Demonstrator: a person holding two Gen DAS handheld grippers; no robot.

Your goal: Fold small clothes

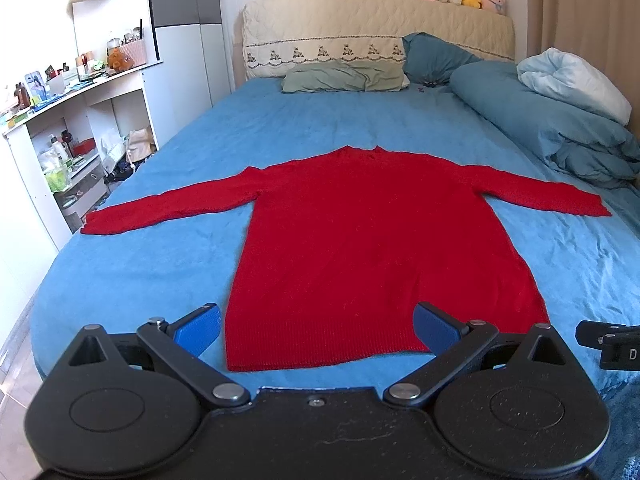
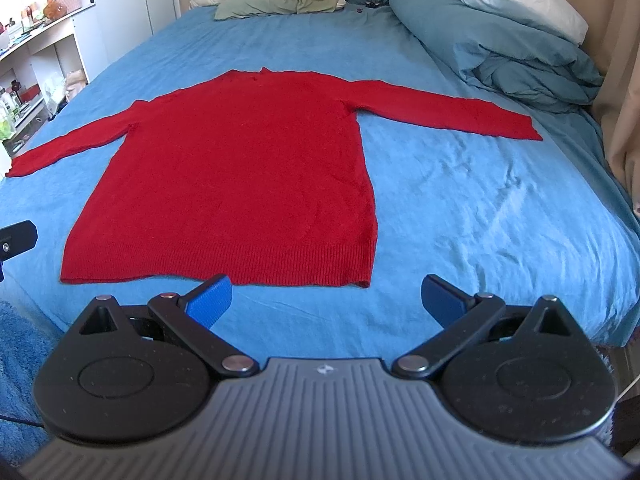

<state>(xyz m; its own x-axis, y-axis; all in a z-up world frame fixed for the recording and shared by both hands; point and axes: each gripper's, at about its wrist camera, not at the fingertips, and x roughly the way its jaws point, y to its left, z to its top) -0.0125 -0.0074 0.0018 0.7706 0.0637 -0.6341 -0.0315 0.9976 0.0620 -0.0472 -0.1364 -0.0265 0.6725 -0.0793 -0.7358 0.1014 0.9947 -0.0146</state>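
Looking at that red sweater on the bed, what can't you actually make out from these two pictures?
- Sweater hem: in the left view, the left gripper finger covers a stretch.
- Its underside: hidden against the bed, both views.
- Collar: too far and small, both views.
- Shelf items: too small to identify.
- Right gripper: only an edge shows in the left view.

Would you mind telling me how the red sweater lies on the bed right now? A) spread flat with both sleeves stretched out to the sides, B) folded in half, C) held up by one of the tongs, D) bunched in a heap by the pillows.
A: the red sweater lies flat on the blue sheet, its sleeves out to both sides, with the left tongs and right tongs open near its hem.
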